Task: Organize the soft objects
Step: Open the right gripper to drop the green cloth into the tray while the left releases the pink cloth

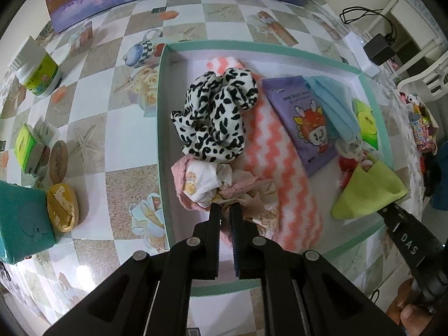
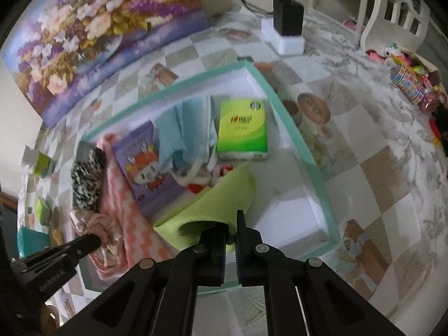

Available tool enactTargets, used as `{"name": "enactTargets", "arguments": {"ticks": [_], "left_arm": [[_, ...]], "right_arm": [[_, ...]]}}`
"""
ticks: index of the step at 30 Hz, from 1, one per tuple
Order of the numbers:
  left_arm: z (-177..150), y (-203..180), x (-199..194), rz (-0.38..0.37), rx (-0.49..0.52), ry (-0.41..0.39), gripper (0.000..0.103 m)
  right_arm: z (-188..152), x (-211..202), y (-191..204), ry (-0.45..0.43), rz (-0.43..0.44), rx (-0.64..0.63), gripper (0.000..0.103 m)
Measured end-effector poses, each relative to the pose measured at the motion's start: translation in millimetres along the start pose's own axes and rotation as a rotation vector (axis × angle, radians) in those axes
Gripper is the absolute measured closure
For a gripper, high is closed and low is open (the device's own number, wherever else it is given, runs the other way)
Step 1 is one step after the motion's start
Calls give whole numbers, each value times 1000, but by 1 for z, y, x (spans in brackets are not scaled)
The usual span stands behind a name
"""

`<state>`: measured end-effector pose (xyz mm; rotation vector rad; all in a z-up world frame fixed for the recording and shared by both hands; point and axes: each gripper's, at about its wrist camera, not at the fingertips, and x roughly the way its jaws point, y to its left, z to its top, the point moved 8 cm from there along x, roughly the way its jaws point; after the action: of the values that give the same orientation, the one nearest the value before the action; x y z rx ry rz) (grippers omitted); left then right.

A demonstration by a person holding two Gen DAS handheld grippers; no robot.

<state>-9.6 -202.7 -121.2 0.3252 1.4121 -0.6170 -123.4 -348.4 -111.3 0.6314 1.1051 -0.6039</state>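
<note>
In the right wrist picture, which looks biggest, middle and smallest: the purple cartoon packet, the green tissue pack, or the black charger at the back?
Largest to smallest, as they look:
1. purple cartoon packet
2. green tissue pack
3. black charger

The packet and tissue pack look close in size. The charger sits farther away, so it may only look smallest.

A flower painting (image 2: 92,36) leans at the back of the desk (image 1: 112,128), whose cloth is checked. Left of the tray stand a white bottle with a green label (image 1: 37,70), a small green carton (image 1: 26,148), a gold oval packet (image 1: 63,207) and a teal box (image 1: 22,221). At the far right a black charger (image 2: 288,18) sits on a white block (image 2: 284,37), cables trailing.
</note>
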Motion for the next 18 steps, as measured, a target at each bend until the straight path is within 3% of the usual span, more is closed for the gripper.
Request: {"name": "enactTargets", "arguments": {"ticks": [6,12,14,18], "left_arm": [[0,0,5,-2,-9,15,95],[0,3,8,-11,-33,27,86],[0,3,6,-21,-40,30,81],[0,2,-2,-47,-31,14,59]], "right_arm": [[-8,16,-2,52,-10,-9,96],[-12,20,-5,71,-15,-5,95],[-13,20,-7,72,-20,-4,95],[-12,19,-7,69,-30,-10,95]]}}
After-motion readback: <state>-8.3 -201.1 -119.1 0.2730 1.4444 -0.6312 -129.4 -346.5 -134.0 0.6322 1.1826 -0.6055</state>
